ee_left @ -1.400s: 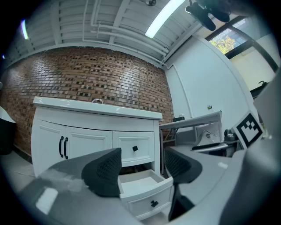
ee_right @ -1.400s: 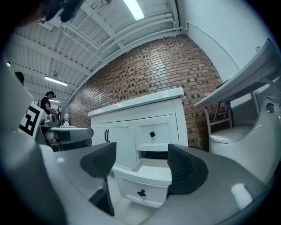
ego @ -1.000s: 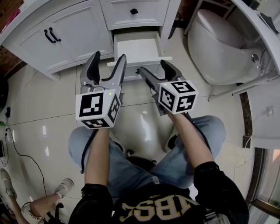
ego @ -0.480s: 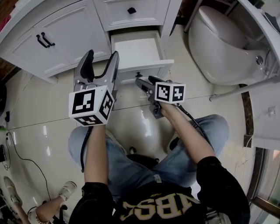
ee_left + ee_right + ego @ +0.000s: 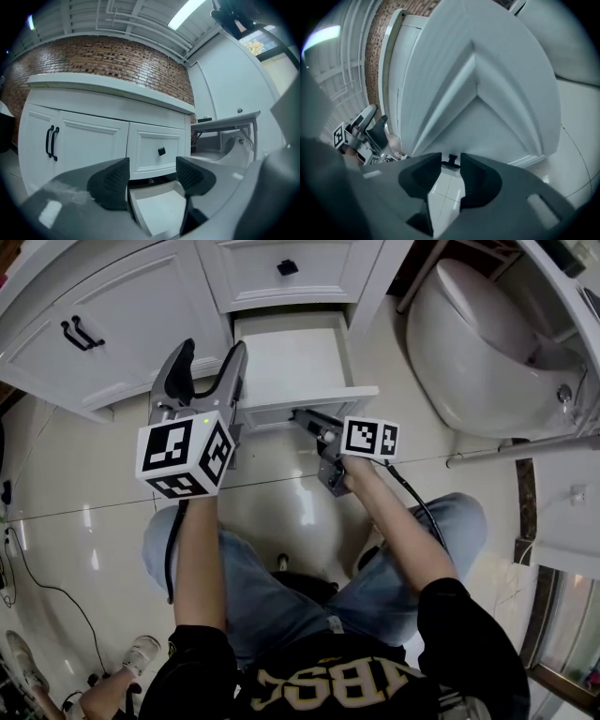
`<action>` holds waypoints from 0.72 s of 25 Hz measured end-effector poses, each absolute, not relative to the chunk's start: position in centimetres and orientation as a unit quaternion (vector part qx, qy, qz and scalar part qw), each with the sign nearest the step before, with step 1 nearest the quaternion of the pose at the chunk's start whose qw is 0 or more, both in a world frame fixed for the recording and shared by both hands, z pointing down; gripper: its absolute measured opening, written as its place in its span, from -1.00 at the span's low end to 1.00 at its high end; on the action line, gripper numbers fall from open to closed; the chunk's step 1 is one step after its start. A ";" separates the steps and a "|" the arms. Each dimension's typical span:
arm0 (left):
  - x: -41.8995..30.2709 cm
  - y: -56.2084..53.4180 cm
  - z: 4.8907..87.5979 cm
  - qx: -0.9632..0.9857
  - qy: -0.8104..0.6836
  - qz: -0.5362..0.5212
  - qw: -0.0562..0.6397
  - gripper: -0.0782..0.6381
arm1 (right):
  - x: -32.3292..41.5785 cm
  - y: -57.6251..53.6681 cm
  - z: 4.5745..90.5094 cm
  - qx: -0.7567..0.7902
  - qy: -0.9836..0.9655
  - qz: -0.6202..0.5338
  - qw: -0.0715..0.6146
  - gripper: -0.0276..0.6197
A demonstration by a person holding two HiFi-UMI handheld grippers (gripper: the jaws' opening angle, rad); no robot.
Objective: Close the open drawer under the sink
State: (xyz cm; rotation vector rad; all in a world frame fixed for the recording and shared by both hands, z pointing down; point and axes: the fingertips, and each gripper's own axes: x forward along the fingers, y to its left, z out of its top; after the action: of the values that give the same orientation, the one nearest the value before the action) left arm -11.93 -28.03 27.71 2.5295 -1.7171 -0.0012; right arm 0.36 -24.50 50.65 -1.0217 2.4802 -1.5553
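Your right gripper (image 5: 451, 165) pinches knob (image 5: 450, 160) of open drawer (image 5: 292, 357). Left gripper (image 5: 152, 169) spread, empty, over drawer's left edge. Toilet (image 5: 478, 343) close at right.

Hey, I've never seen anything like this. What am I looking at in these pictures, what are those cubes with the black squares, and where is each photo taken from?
There is no robot here. A person holds a hand-operated tool in each hand, and the marker cubes are parts of those tools. The head view comes from a camera on the person's head. It looks down at a tiled floor, a white cabinet, its open drawer and a toilet. The other two views come from cameras riding on the tools. The left tool is open and empty, pointed toward the drawer. The right tool has its jaws close together, with the drawer's black knob at their tips. Whether they pinch it is unclear.
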 end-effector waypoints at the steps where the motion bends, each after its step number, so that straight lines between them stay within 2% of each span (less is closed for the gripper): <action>1: -12.0 -28.6 28.1 0.826 -0.562 -0.002 0.049 0.08 | 0.3 -24.9 50.6 -0.326 0.801 -0.503 0.021 -0.51; 12: -12.0 -33.5 31.8 0.815 -0.572 0.003 0.096 0.08 | -0.1 -32.1 50.5 -0.332 0.801 -0.494 0.068 -0.51; 18: -13.1 -35.2 33.1 0.805 -0.583 0.009 0.109 0.08 | -0.9 -37.5 50.4 -0.367 0.819 -0.438 0.055 -0.51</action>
State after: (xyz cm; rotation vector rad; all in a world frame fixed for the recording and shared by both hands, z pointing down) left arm -13.14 -35.16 33.09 2.3678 -1.7156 0.0266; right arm -0.92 -37.49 50.41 -1.1141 2.4852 -1.3305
